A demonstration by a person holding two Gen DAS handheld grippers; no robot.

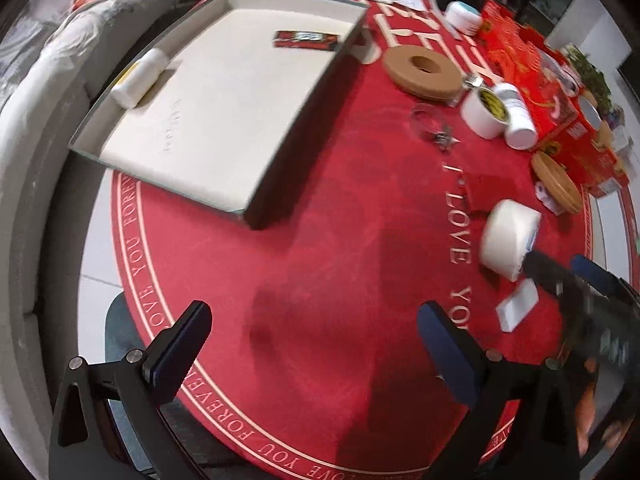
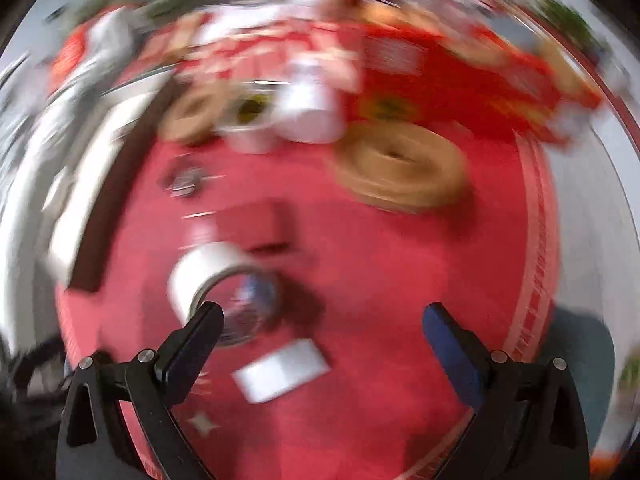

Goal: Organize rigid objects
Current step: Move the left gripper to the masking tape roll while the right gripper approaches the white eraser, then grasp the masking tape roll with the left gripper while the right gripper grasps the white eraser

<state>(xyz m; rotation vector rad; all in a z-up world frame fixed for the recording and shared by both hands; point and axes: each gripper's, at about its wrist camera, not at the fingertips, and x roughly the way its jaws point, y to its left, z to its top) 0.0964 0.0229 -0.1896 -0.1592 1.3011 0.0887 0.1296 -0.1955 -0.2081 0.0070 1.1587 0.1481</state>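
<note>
Low in the blurred right wrist view, the right gripper (image 2: 322, 332), fingers spread and empty, nears the white tape roll (image 2: 208, 276) on the red bench (image 2: 380, 272); blur suggests speed, so it could knock the roll away.

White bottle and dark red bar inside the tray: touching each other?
Apart. The left wrist view shows the white bottle at one wall of the tray, the dark red bar far across bare liner.

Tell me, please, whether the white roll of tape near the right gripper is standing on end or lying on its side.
On its side: the white roll of tape rests on its curved face on the red mat, its hollow core facing sideways towards the camera.
</note>
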